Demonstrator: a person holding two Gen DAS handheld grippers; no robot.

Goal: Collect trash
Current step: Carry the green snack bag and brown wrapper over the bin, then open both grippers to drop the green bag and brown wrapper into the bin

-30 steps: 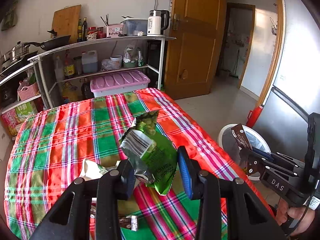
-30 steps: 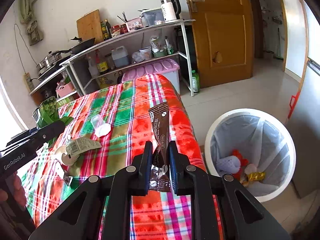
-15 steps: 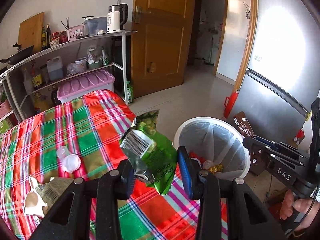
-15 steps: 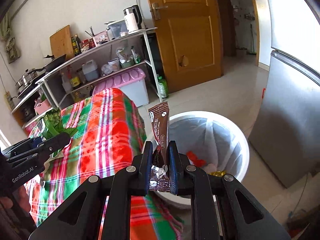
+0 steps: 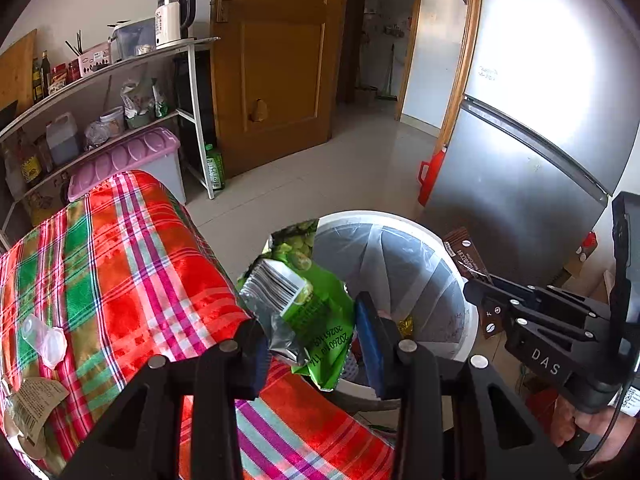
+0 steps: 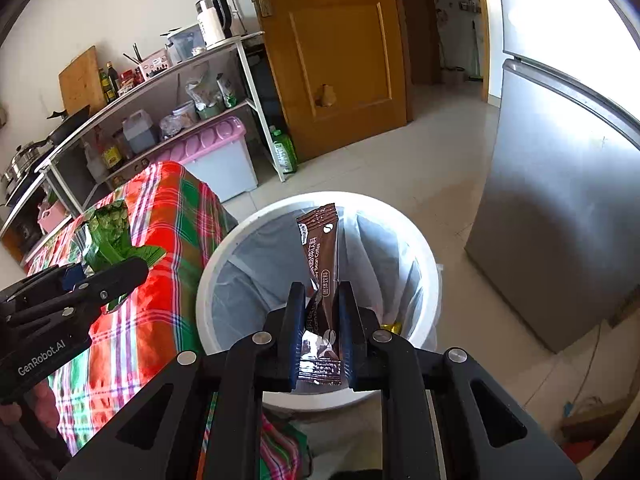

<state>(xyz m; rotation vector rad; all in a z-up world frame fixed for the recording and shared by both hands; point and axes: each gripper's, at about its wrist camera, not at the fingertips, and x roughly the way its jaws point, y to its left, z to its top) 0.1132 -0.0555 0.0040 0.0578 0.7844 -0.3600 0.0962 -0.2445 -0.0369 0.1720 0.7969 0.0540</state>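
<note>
Holding a crumpled green snack bag point(image 5: 304, 312) between its fingers, the left gripper point(image 5: 316, 344) stands at the table edge, with the bag partly over the white trash bin point(image 5: 468, 320). The right gripper point(image 6: 320, 320) is closed on a brown coffee sachet point(image 6: 322, 256), held upright directly above the bin's opening. On the plaid tablecloth point(image 5: 132, 264) lie a small clear plastic cup point(image 5: 44, 340) and a paper wrapper point(image 5: 32, 404).

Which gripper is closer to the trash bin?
Right. The right gripper holds the brown packet right over the bin; the left gripper, holding the green bag, is at the bin's edge by the table.
</note>
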